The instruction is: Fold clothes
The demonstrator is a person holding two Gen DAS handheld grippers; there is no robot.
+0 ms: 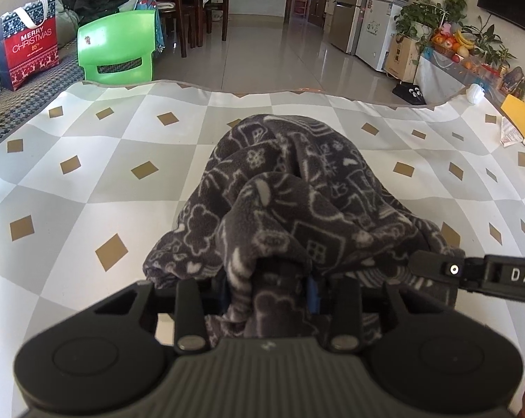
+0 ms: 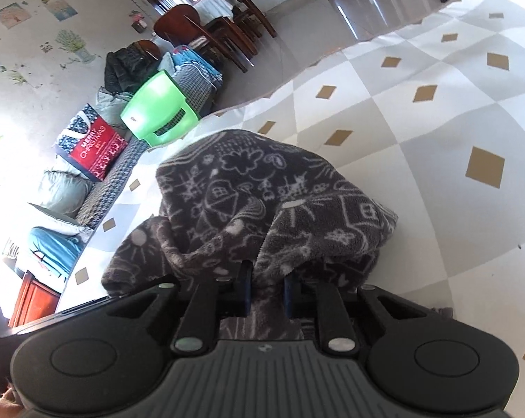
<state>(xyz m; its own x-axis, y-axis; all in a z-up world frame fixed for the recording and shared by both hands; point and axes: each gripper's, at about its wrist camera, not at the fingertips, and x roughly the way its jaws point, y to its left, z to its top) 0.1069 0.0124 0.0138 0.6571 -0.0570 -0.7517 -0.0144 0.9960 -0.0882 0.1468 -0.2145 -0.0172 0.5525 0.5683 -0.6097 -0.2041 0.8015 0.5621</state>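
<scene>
A dark grey fleece garment (image 1: 297, 188) with white doodle print lies bunched in a heap on the checked tablecloth (image 1: 88, 181). My left gripper (image 1: 269, 289) is shut on a thick fold of its near edge, the cloth bulging up between the pads. The right gripper's black finger reaches in from the right (image 1: 471, 271) onto the same garment. In the right wrist view the garment (image 2: 262, 191) is heaped ahead, and my right gripper (image 2: 267, 294) is shut on a bunched fold of it, cloth filling the narrow gap between its blue-edged pads.
The tablecloth (image 2: 436, 122) has grey, white and gold diamonds. Beyond its far edge stand a green plastic chair (image 1: 117, 48) and a red Christmas bag (image 1: 29, 43) on a sofa. A yellow envelope (image 1: 522, 120) and papers lie at the table's right edge.
</scene>
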